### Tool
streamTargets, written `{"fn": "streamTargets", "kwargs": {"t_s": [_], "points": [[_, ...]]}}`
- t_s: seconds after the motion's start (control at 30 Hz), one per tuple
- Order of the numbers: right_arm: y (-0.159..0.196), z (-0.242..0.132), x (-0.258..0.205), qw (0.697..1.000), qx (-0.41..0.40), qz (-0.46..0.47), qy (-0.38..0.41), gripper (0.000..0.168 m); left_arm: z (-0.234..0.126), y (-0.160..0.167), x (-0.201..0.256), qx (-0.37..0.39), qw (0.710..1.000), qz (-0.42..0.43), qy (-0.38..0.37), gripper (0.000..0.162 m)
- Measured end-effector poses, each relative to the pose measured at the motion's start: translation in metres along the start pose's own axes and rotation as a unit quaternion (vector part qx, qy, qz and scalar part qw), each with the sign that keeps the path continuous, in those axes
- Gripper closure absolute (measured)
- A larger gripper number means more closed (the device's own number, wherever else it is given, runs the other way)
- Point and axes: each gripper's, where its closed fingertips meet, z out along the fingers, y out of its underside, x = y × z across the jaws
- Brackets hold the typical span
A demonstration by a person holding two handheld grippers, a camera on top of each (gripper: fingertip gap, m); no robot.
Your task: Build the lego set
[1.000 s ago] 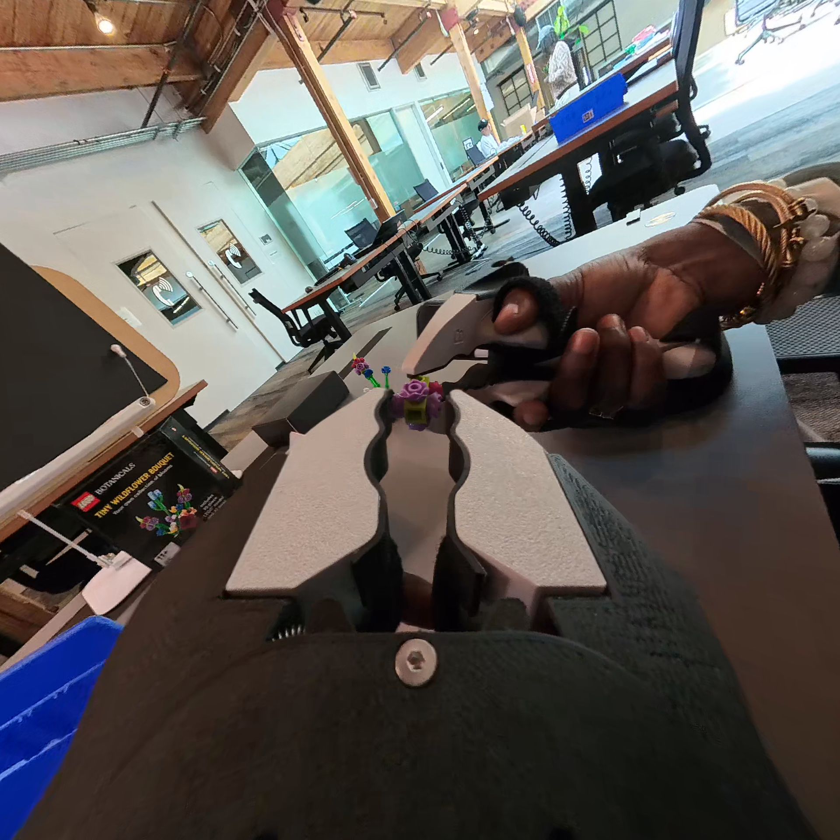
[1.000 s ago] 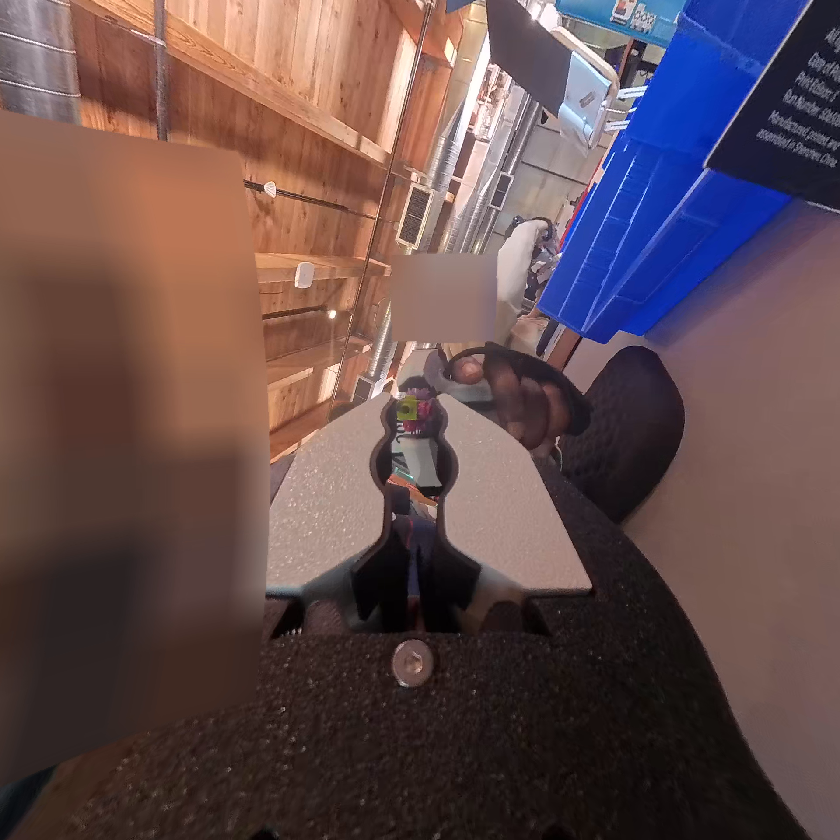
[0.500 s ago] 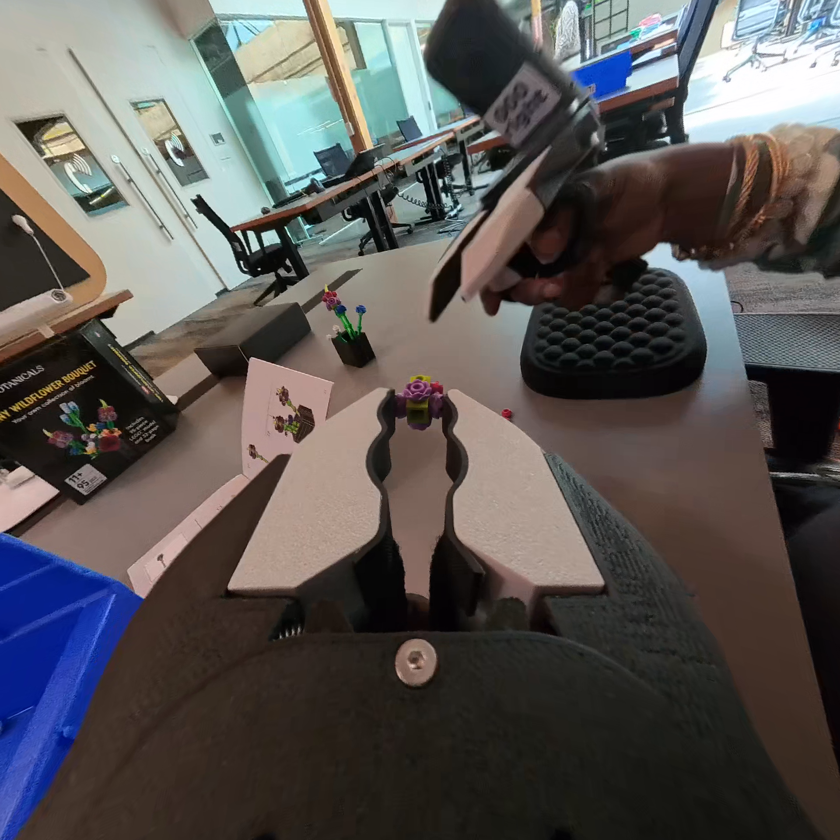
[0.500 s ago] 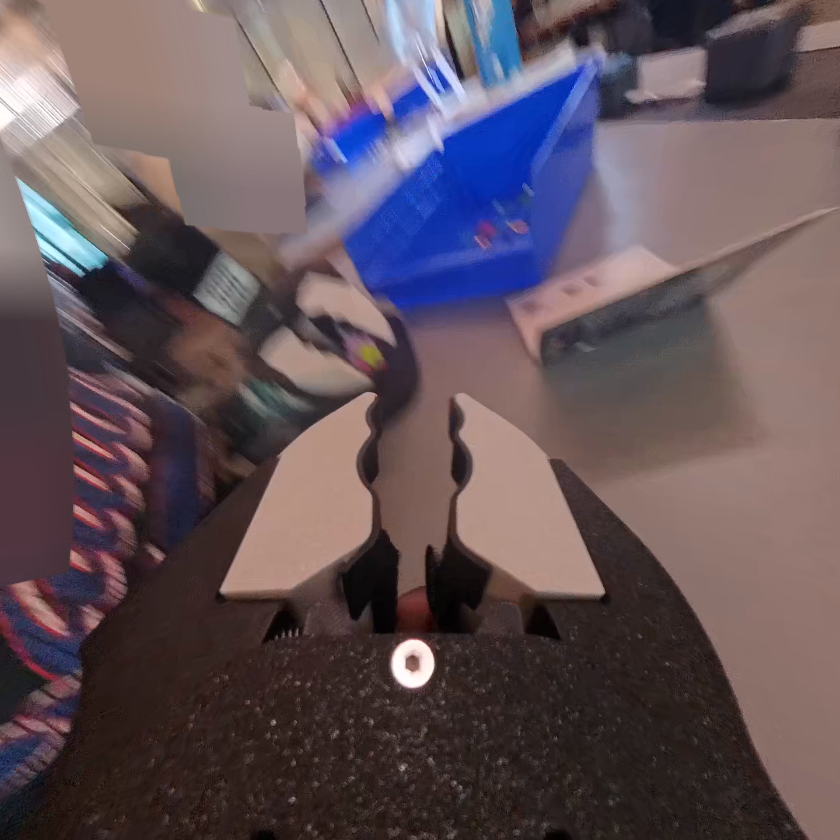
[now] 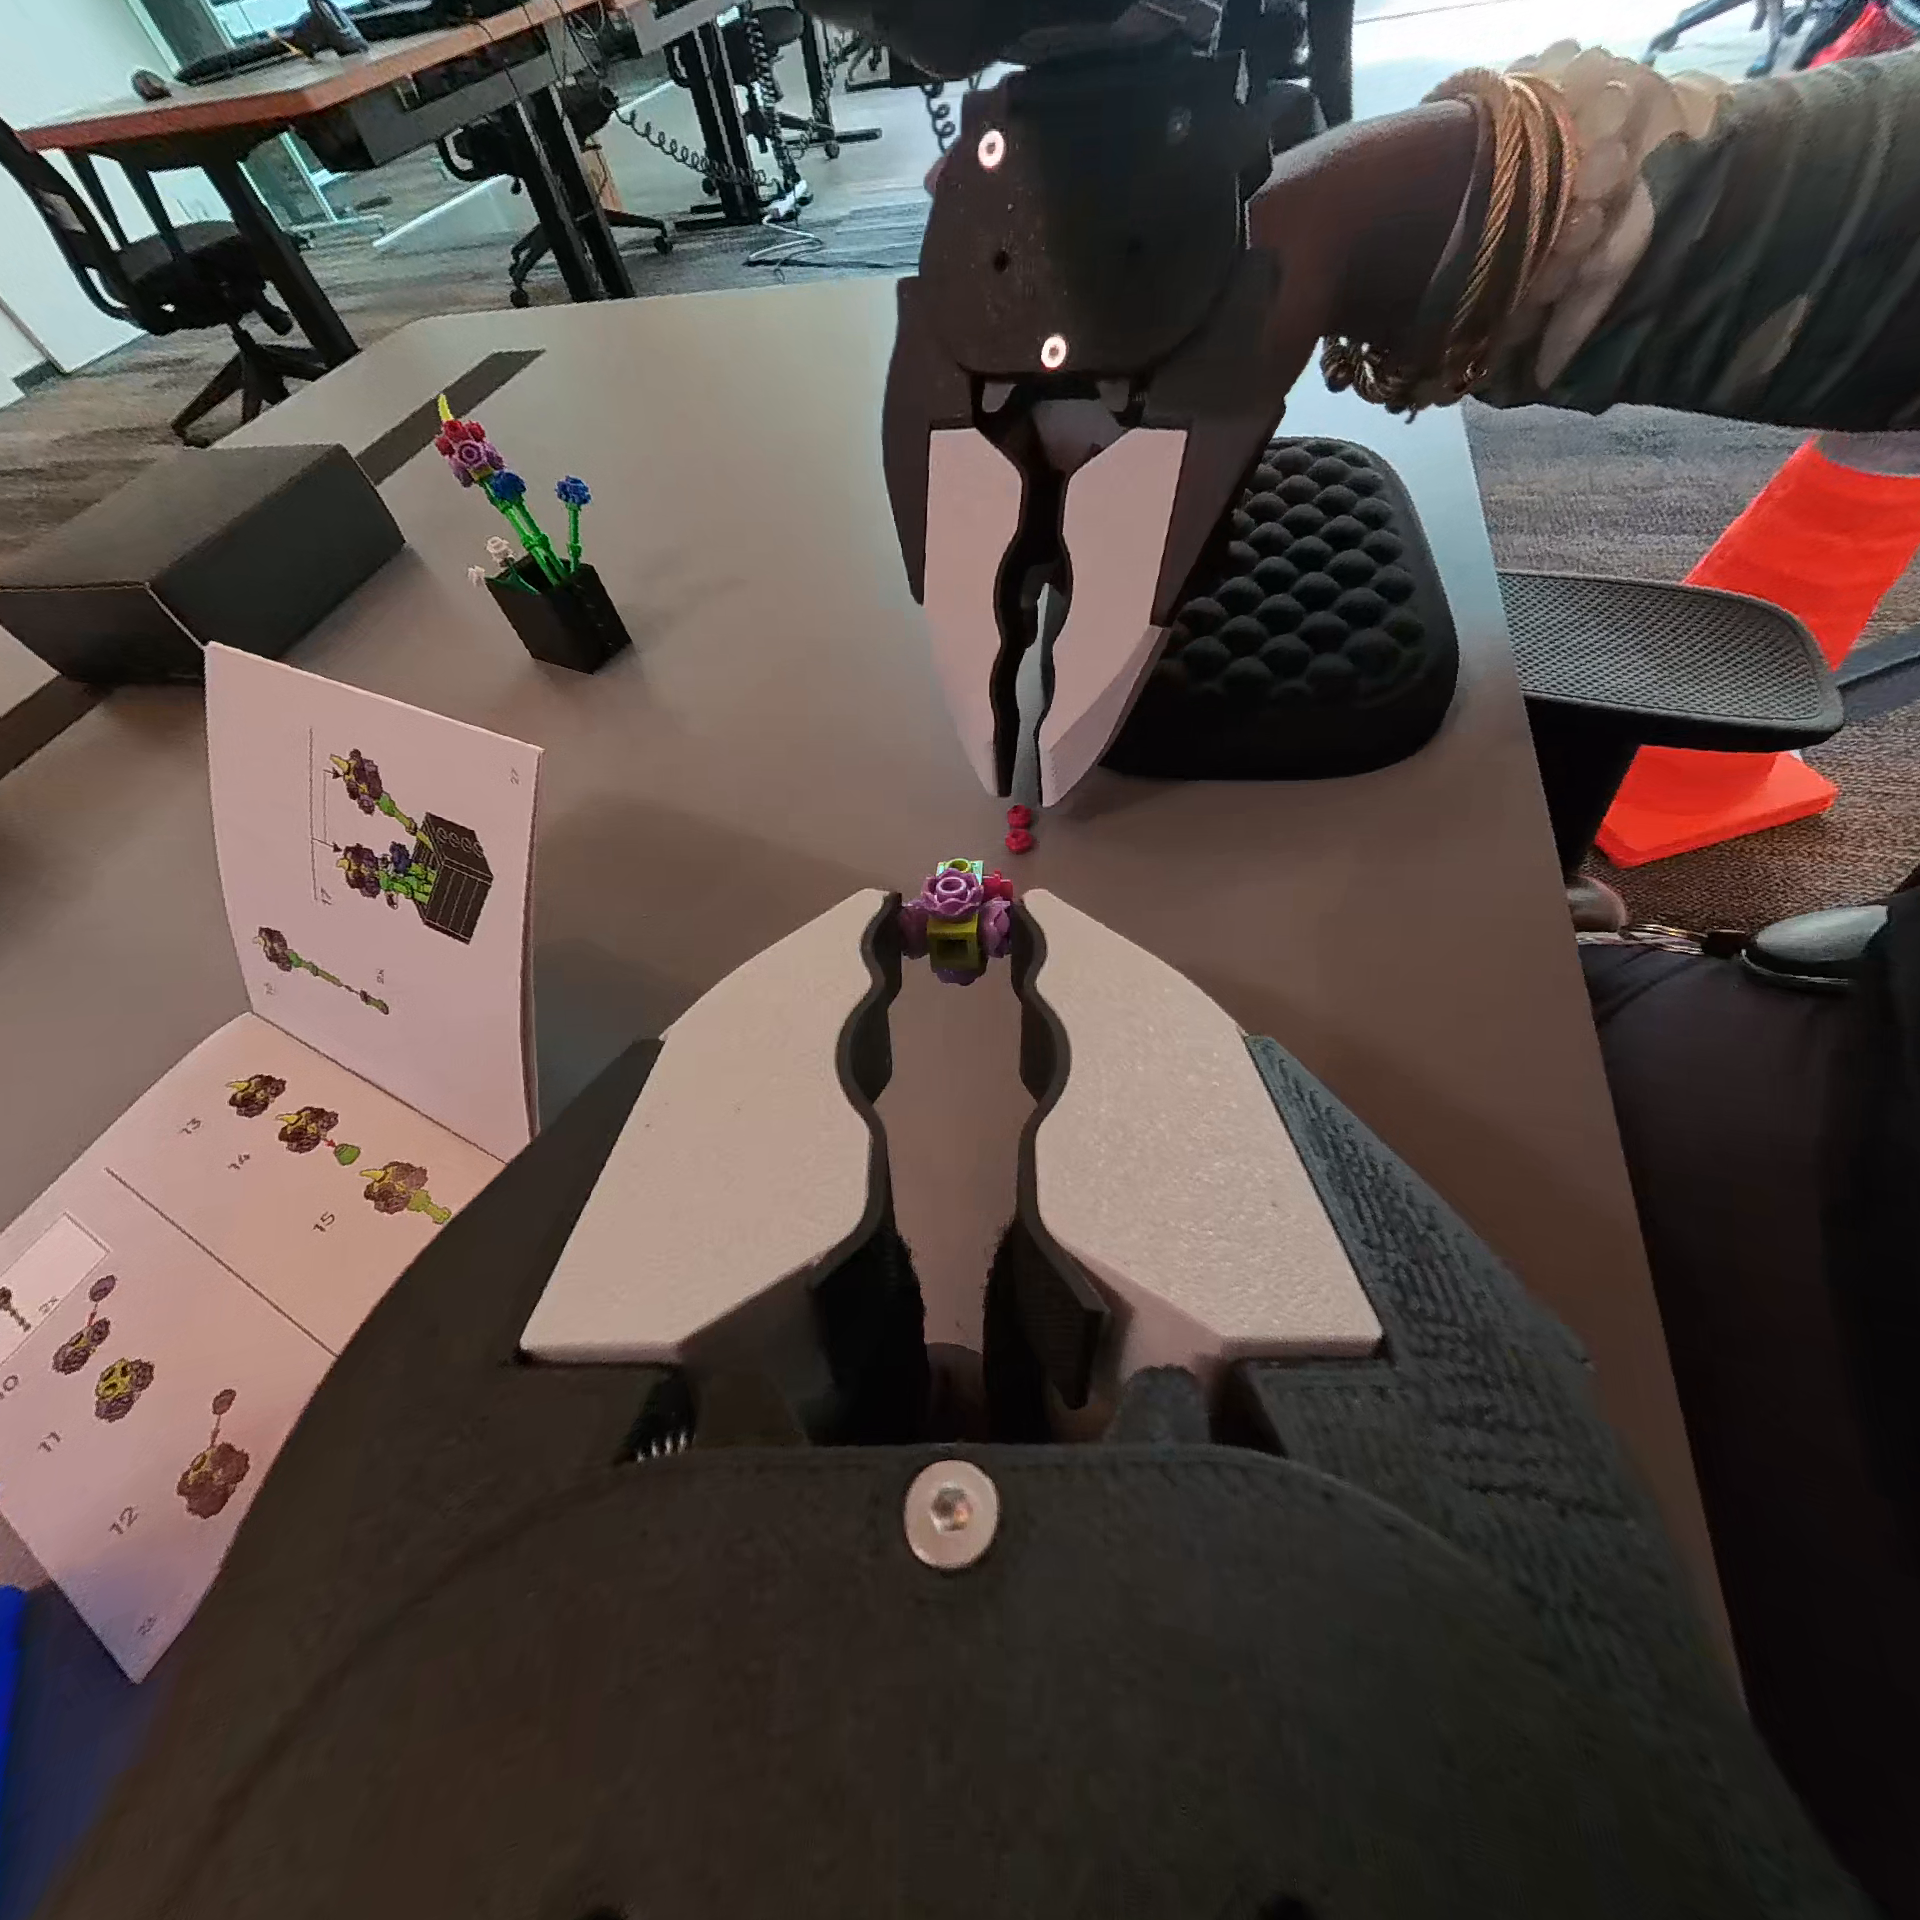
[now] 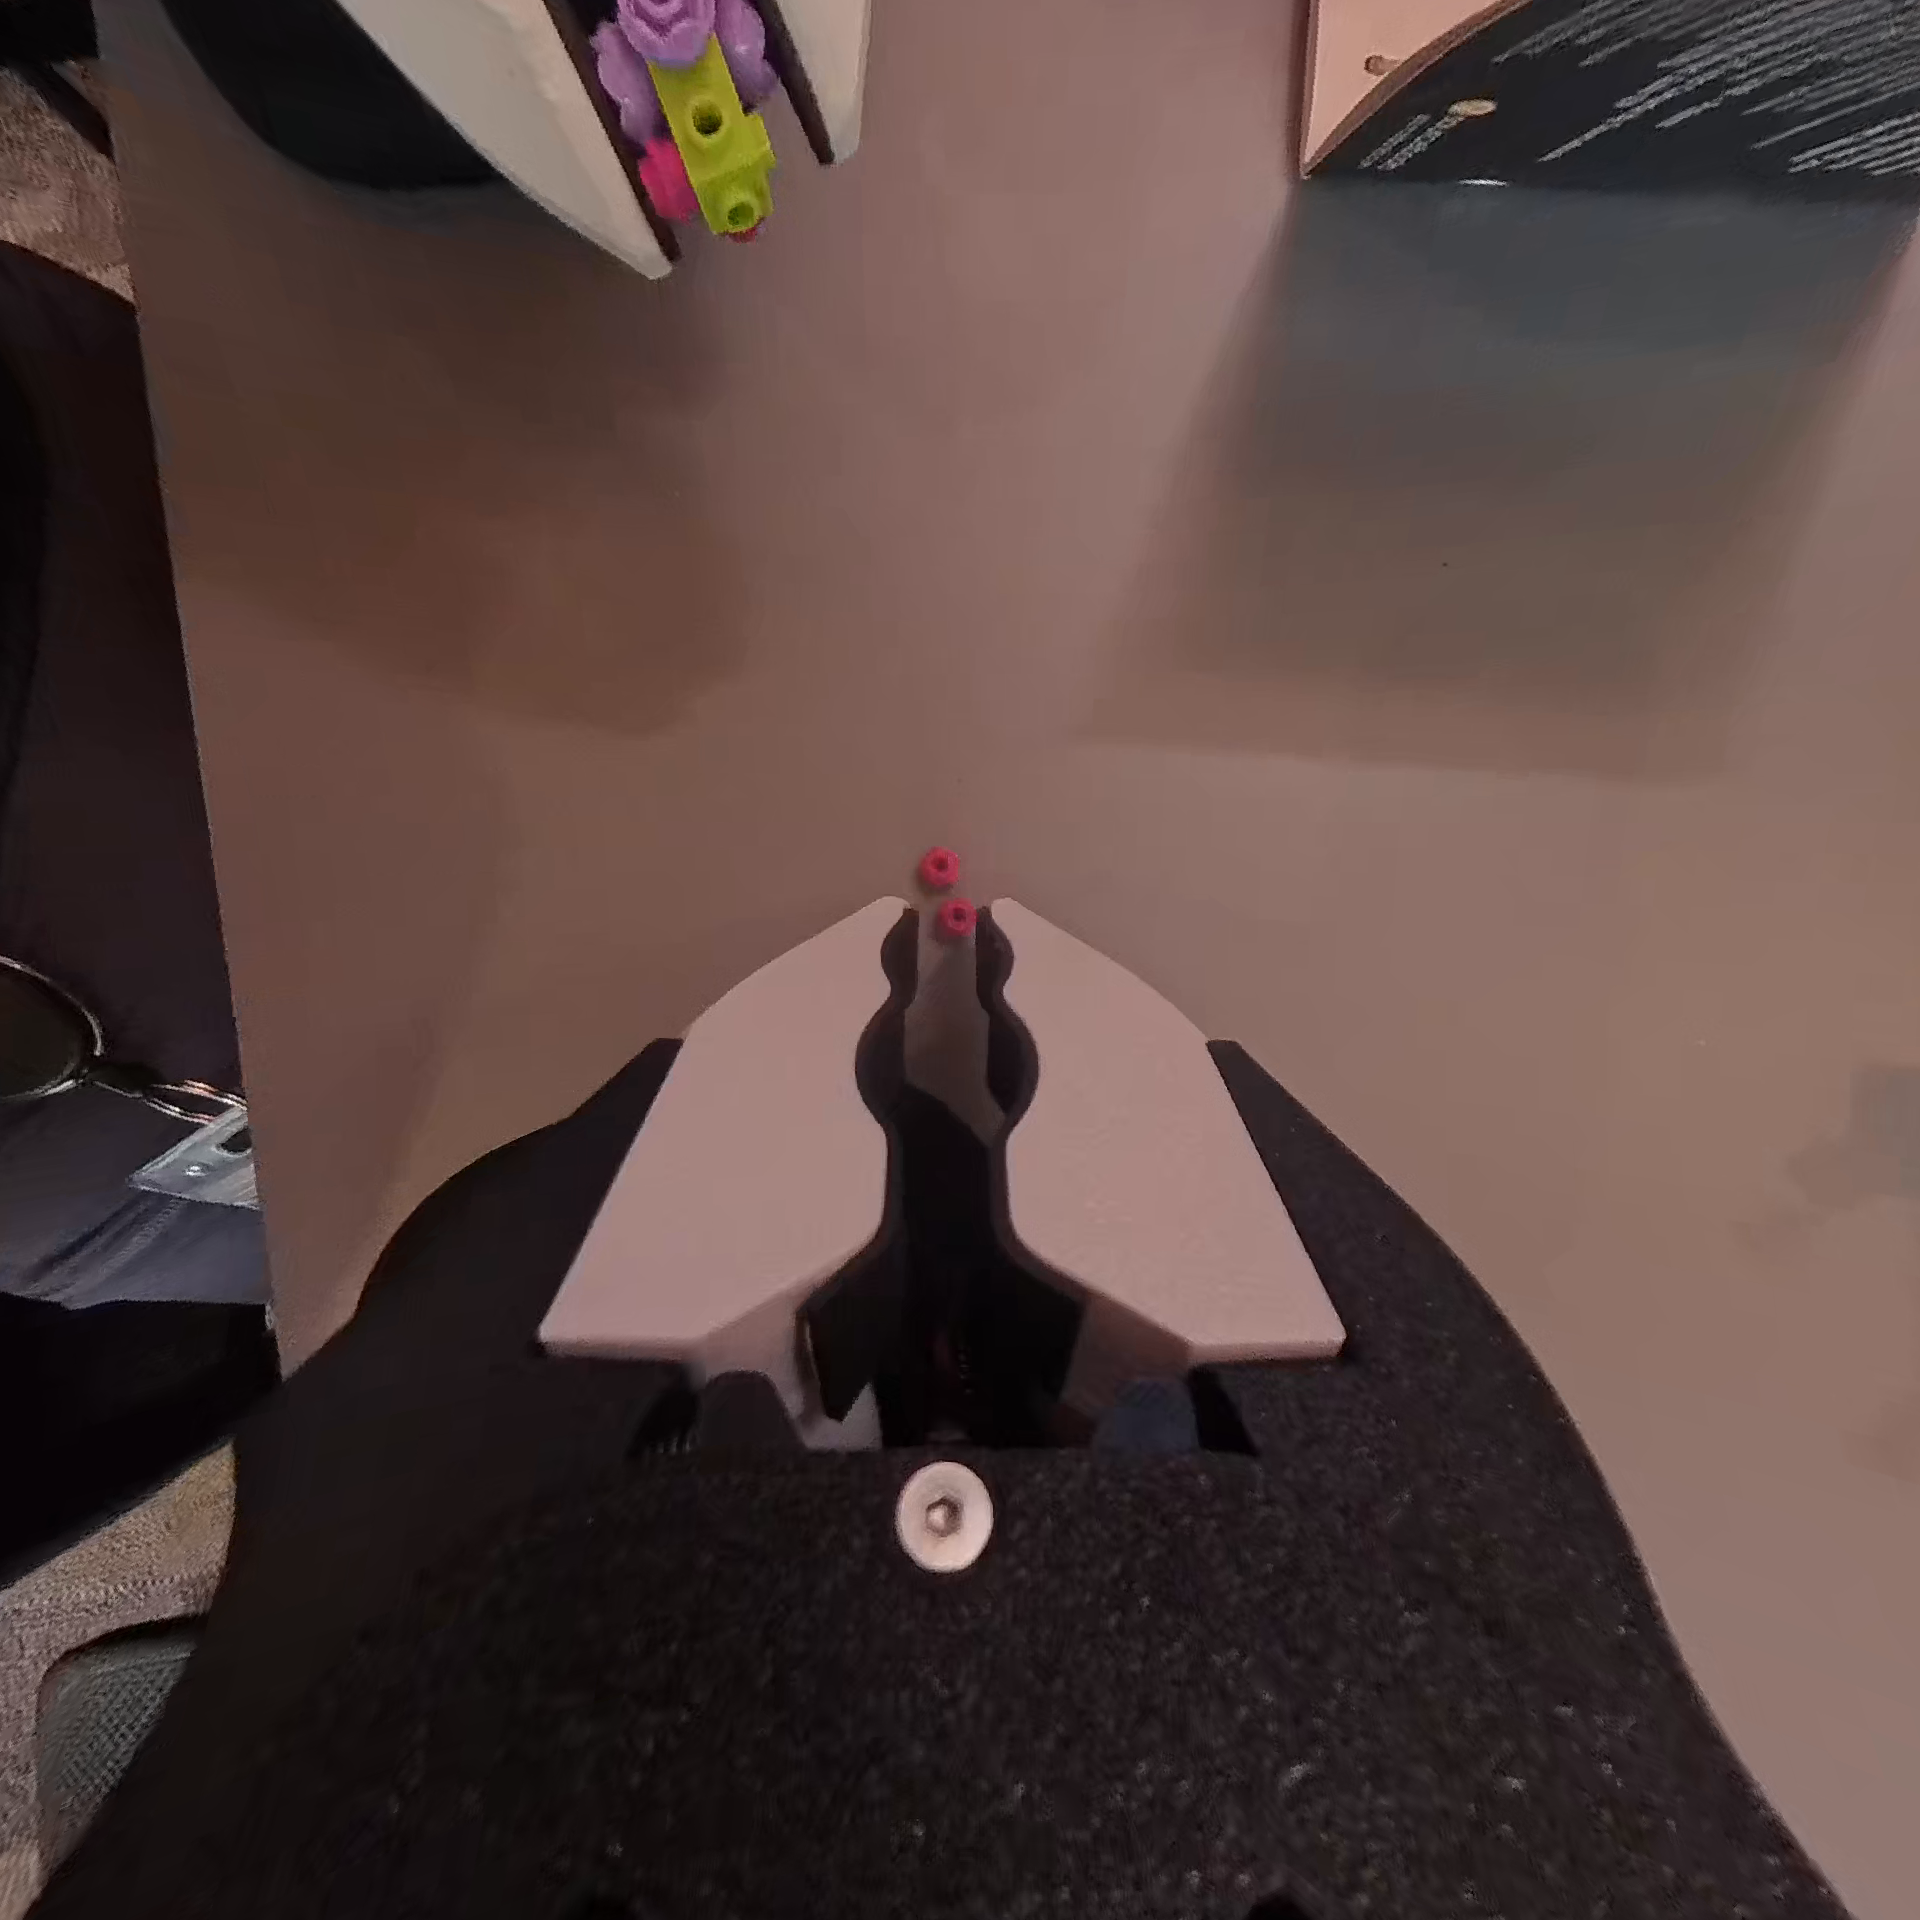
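**Over the grey worktop: right claw down at two pink studs**

Above the worktop (image 5: 727,436) the left claw (image 5: 956,914) clamps a small flower cluster (image 5: 954,920) of purple blossoms on a lime-green brick at its fingertips, as it did a second ago. The right claw (image 6: 948,914) has changed most: a second ago it met the left one at the cluster, half a second ago it swung high and blurred, and now it points down at the worktop with its tips slightly parted around the nearer of two pink studs (image 6: 956,918), gripping nothing that I can see. The second stud lies just beyond.

An open instruction booklet (image 5: 374,831) with pictured build steps and step numbers stands to the left; I leave its print unread. Part of a dark box (image 6: 1610,94) bearing fine white print shows at the top of the right wrist view.

Only the left wrist view shows the half-built bouquet (image 5: 520,520) in its black pot, a black bumpy pad (image 5: 1309,623), an orange cone (image 5: 1787,623) and the sleeve and bracelets behind the right claw. Only the right wrist view shows the underside of the cluster, with round holes in the lime brick and a pink piece beside it
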Motion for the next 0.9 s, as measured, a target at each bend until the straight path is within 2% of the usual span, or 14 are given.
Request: {"fn": "streamTargets", "kwargs": {"t_s": [0.67,0.9], "points": [[0.003,0.004,0.001,0.999,-0.036,-0.027,-0.001,0.161,0.001,0.001,-0.002,-0.002,1.000,-0.008,-0.003,0.142],[-0.007,-0.004,-0.003,0.999,0.021,0.009,-0.033,0.162,0.002,0.001,-0.002,-0.004,1.000,-0.025,0.009,0.142]]}}
